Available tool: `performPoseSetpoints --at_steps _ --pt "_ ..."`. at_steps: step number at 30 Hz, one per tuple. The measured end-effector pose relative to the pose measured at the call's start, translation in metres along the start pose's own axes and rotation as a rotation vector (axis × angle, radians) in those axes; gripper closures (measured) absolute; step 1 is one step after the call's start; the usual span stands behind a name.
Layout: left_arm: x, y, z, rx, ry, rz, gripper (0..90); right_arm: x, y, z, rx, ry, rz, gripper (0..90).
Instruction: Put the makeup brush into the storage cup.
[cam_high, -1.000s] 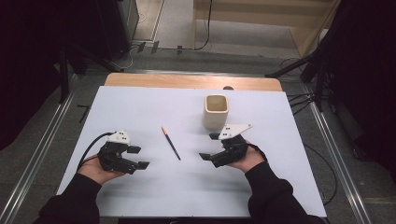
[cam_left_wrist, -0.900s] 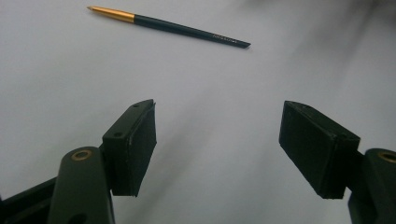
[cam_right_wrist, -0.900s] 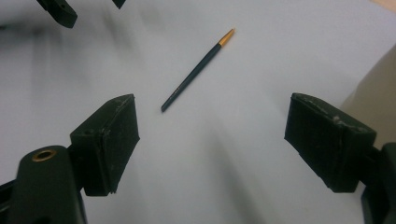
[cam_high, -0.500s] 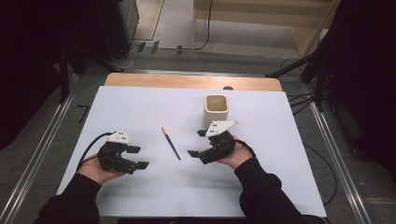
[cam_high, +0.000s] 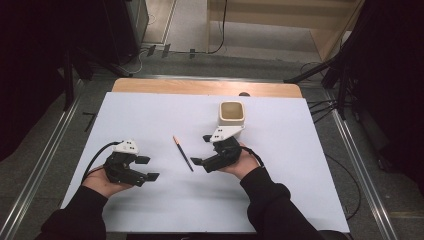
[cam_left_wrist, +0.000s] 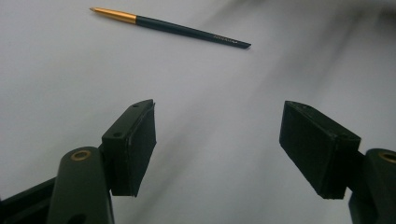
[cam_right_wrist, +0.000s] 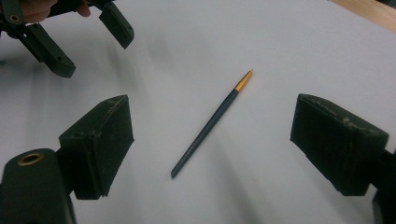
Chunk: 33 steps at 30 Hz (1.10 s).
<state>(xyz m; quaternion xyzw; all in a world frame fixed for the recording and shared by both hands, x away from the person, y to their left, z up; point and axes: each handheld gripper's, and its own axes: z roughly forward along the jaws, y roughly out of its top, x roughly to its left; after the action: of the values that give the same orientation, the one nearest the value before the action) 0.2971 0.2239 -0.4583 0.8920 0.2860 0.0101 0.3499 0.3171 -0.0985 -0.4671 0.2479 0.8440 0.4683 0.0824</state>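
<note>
Pencil (cam_high: 183, 153) lies flat on the table (cam_high: 300, 165), between your grippers. Right gripper (cam_high: 202, 149) sits just beside it, jaws spread wide, empty; left gripper (cam_high: 148, 168) likewise spread. Likely light, stiff, prone to rolling: pinch it mid-shaft, across its width.

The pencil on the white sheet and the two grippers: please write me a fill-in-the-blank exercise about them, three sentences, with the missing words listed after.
1. The pencil lies on the white sheet between the left gripper and the ____ gripper.
2. The jaws of both grippers are ____, with nothing held between them.
3. The tip of the pencil that points toward the far edge of the table has a ____ colour.

Missing words: right; open; gold
</note>
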Motion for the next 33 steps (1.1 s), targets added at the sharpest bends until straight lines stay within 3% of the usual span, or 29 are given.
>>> performPoseSetpoints --at_steps 17,18,25,30,33 --pt "0.001 0.0 0.0 -0.001 0.001 -0.006 27.5 0.005 0.013 0.026 0.024 -0.018 0.042 14.8" --pt "0.001 0.0 0.0 0.0 0.002 -0.006 27.5 0.005 0.018 0.031 0.054 -0.017 0.061 14.9" --pt "0.001 -0.001 0.0 0.0 0.001 -0.006 27.6 0.007 0.033 0.042 0.157 -0.068 0.05 16.4" --pt "0.001 -0.001 0.0 0.001 0.001 -0.007 27.6 0.007 0.039 0.045 0.205 -0.076 0.06 17.8" --pt "0.002 -0.001 0.0 0.003 0.002 -0.007 27.6 0.007 0.044 0.049 0.271 -0.08 0.079 19.2"
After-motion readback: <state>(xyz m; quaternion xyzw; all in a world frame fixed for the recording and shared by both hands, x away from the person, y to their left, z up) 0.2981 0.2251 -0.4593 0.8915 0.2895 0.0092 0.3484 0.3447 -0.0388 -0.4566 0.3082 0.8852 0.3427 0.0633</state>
